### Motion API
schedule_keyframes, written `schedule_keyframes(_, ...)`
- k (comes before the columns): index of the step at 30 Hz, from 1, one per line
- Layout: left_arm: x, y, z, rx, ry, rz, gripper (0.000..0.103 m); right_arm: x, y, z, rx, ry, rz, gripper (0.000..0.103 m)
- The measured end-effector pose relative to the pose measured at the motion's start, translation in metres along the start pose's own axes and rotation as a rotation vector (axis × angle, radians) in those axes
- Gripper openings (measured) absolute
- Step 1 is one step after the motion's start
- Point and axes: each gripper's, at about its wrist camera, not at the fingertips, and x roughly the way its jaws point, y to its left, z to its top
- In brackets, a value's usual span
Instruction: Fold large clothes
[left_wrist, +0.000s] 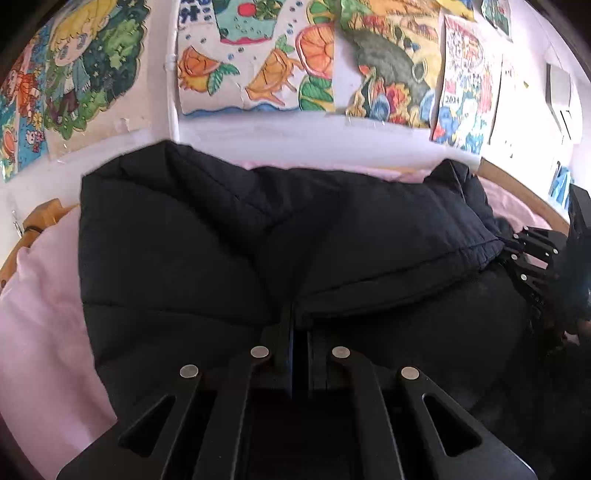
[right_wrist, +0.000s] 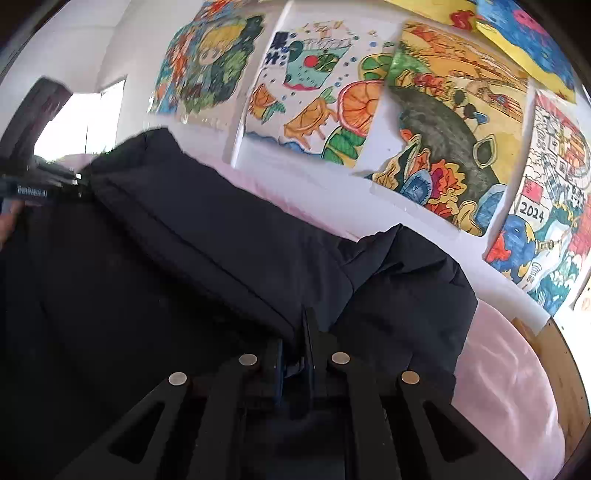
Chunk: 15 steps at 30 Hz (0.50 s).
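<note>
Left wrist view shows the left tongs (left_wrist: 300, 325) clenched on a fold of the black quilted puffer jacket (left_wrist: 221, 236), the right tongs (right_wrist: 295, 332) likewise gripping its hem, the jacket lying across a pale pink bedsheet (left_wrist: 44, 302) below colourful children's drawings (left_wrist: 258, 62) on the white wall.

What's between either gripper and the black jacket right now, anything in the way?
Nothing visible. The left gripper and the right gripper are each shut on a fold of the black jacket, which lies on the pink sheet.
</note>
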Motion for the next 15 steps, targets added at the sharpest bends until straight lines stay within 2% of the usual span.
schedule_keyframes(4, 0.011, 0.001, -0.007, 0.004, 0.017, -0.007, 0.003, 0.013, -0.002, -0.008, 0.02, 0.041, 0.019, 0.01)
schedule_keyframes(6, 0.01, 0.001, -0.009, 0.012, 0.015, -0.005, 0.003, 0.012, -0.009, -0.008, 0.054, 0.03, 0.043, 0.012)
schedule_keyframes(9, 0.006, 0.001, -0.009, 0.025, 0.005, -0.003, 0.003, 0.0, -0.022, -0.006, 0.125, 0.018, 0.095, 0.03)
schedule_keyframes(11, 0.006, 0.002, -0.01, 0.025, 0.005, -0.002, 0.003, -0.01, -0.03, -0.005, 0.17, 0.01, 0.136, 0.048)
schedule_keyframes(15, 0.007, 0.005, -0.011, 0.017, 0.005, -0.015, 0.004, -0.042, -0.038, 0.004, 0.141, -0.066, 0.149, 0.048)
